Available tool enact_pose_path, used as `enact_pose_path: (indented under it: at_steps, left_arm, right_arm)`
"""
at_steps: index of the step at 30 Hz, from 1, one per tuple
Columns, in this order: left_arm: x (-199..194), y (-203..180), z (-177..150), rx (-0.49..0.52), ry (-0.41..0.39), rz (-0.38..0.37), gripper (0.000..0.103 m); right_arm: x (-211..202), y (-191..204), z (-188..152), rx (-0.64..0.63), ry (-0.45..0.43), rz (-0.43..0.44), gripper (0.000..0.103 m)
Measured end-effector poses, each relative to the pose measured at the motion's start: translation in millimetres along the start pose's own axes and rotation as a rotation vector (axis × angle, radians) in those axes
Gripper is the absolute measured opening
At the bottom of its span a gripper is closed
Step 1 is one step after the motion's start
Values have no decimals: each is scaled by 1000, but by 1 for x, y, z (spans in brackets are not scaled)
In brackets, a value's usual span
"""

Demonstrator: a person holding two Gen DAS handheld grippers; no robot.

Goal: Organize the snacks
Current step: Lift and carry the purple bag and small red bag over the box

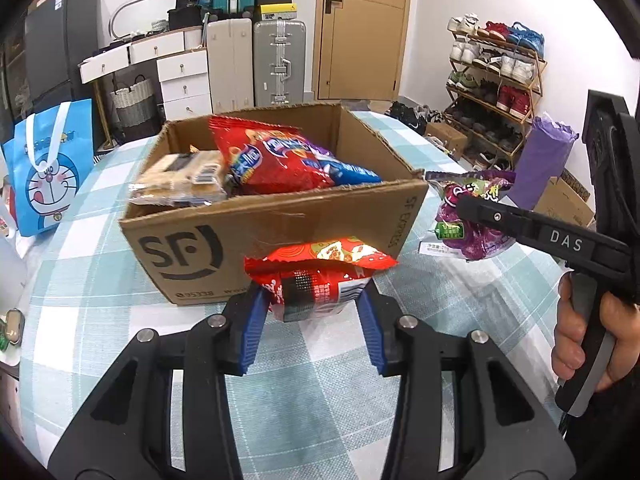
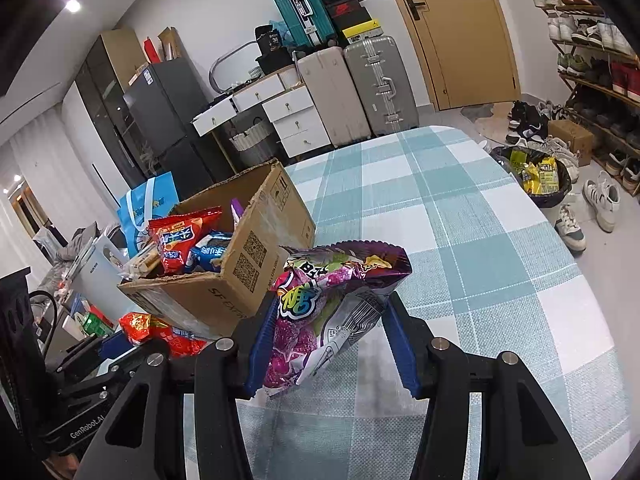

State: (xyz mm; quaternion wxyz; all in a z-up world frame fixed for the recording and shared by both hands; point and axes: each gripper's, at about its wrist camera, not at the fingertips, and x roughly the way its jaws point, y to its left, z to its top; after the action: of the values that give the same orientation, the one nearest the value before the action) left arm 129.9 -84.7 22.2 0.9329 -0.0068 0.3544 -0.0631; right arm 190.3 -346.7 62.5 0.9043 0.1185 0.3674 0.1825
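Observation:
A cardboard box (image 1: 280, 216) stands on the checked table and holds several snack packs, a big red chip bag (image 1: 272, 156) among them. My left gripper (image 1: 314, 300) is shut on a small red snack pack (image 1: 316, 276), held just in front of the box's near wall. My right gripper (image 2: 332, 336) is shut on a purple candy bag (image 2: 332, 300), to the right of the box (image 2: 248, 264) and slightly above the cloth. In the left wrist view the purple bag (image 1: 472, 216) and right gripper arm show at the right.
A blue Doraemon bag (image 1: 48, 168) stands left of the box. The teal checked tablecloth (image 2: 460, 248) stretches right and forward. A bin with yellow packs (image 2: 536, 176), a shoe rack and suitcases stand beyond the table.

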Motion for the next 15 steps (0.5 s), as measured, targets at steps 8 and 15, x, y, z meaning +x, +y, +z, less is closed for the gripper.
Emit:
enact_pose_path:
  at_steps: [8,15]
  left_arm:
    - [-32,14,3,-16,-38,16,39]
    - [-54,20,12,-24,-73,37,39]
  right_arm:
    - [-13,10,5,-22,-37,10,52]
    - [-22,20,7,-42,-63,23,52]
